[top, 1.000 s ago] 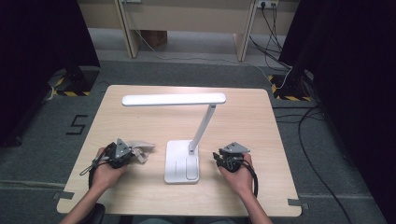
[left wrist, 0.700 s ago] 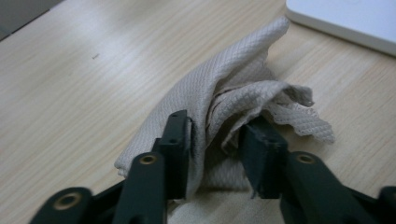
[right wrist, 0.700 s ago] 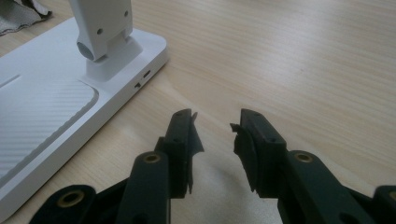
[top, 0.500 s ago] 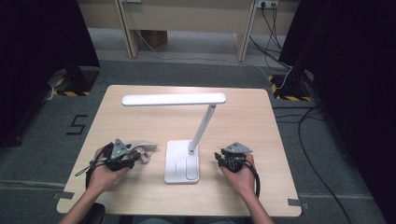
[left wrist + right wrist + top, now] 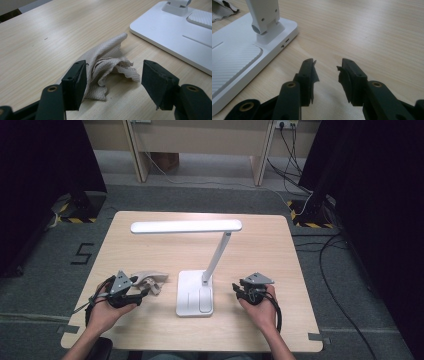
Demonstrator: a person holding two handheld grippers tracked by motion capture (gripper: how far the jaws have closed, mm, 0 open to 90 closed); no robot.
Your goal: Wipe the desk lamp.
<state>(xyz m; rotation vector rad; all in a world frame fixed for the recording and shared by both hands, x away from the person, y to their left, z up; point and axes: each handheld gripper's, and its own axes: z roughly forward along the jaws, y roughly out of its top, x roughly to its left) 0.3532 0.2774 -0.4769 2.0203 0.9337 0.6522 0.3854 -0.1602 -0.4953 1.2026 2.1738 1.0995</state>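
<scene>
- The left gripper (image 5: 142, 291) lies low on the table (image 5: 150, 330), to the left of the desk lamp (image 5: 195, 292). Its jaws have just been opening and now stand spread wide.
- The crumpled paper towel (image 5: 107, 67) sits between those spread jaws without either pad pressing on it. It rests on the wood just left of the lamp's white base, near it but apart from it. In the high view the paper towel (image 5: 148, 281) lies at the jaw tips.
- I judge that the step in hand is letting go of the towel. To do it well, keep the jaws wide and draw the gripper straight back toward the person, away from the lamp. Lift it a little so that no pad snags a fold and drags the towel along.
- A loose edge of the towel lies close to the inner face of the left-hand pad in the left gripper view. Check that it has dropped free before pulling away.
- The lamp stands at the middle of the table, with its arm leaning up to a long head.
- The right gripper (image 5: 327, 67) rests to the right of the lamp base, near its corner. Its jaws are parted with nothing between them, and it is best kept still there.
</scene>
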